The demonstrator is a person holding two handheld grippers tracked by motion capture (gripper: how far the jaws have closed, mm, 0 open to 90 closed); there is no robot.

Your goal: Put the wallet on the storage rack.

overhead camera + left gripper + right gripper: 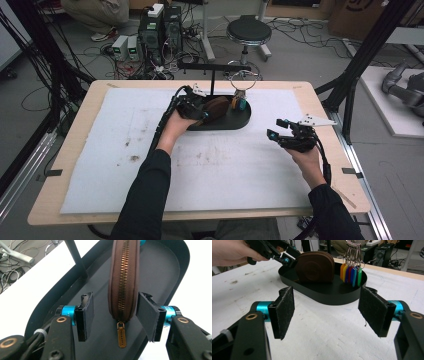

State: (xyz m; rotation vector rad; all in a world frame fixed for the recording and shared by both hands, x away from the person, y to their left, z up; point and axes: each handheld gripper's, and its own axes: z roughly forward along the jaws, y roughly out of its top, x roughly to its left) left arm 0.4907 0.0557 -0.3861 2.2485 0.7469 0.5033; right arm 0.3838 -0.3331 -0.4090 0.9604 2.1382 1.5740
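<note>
My left tongs [113,315] are spread wide, one pad on each side of the brown zip pouch [124,277], and neither pad touches it; the pad [148,313] on the right of that view is close to the pouch's side, the other pad [87,312] stands farther off. The pouch stands on edge in the black oval tray [235,121], zip facing my left tongs, its brass pull [121,336] hanging down toward the tray floor. The tray sits on the white mat [210,165] at the far middle of the bench [75,115]. A ring of coloured key tags [352,272] hangs over the tray beside the pouch, below a black stand [213,75]. My right tongs [280,129] are also wide open, holding nothing, over the mat just right of the tray.
</note>
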